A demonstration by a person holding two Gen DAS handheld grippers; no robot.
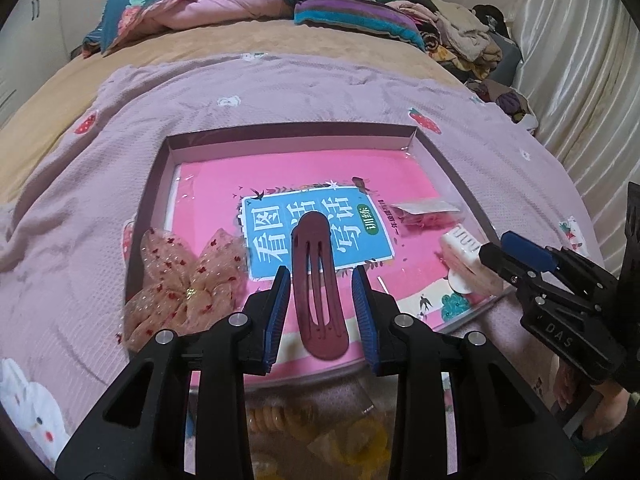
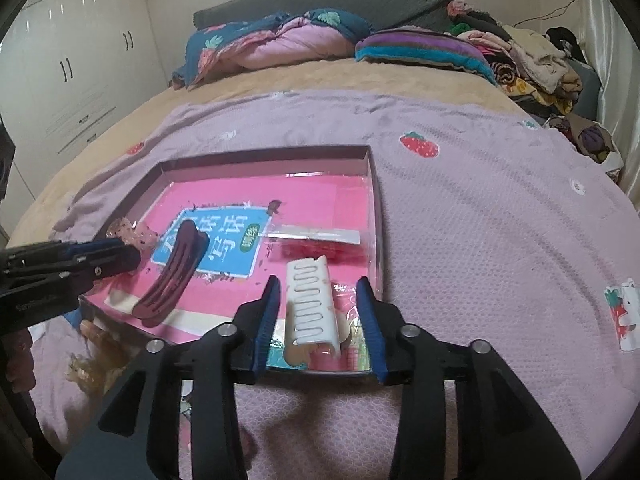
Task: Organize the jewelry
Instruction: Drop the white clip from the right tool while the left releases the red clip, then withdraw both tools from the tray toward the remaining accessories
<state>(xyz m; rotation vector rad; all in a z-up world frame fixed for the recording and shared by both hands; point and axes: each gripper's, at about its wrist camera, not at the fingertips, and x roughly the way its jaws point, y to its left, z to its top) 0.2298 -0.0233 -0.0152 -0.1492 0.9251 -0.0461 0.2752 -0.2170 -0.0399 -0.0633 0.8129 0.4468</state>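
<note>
A shallow box [image 1: 280, 136] with a pink book inside lies on the bed; it also shows in the right wrist view [image 2: 372, 184]. A dark red hair clip [image 1: 316, 284] lies in the box between the open fingers of my left gripper [image 1: 322, 300], untouched; it also shows in the right wrist view [image 2: 172, 276]. A white claw clip [image 2: 314, 306] lies between the open fingers of my right gripper [image 2: 318, 320]. In the left wrist view the right gripper [image 1: 496, 256] is over the white clip [image 1: 464, 252]. A sheer bow [image 1: 184, 284] sits on the box's left rim. A clear packet of pink items [image 1: 424, 212] lies inside the box.
A lilac strawberry blanket [image 2: 480, 220] covers the bed. Folded quilts [image 2: 280, 44] and a clothes pile [image 2: 532, 64] lie at the far end. Yellow hair ties in packets [image 1: 320, 428] lie under my left gripper. A white wardrobe [image 2: 72, 68] stands at the left.
</note>
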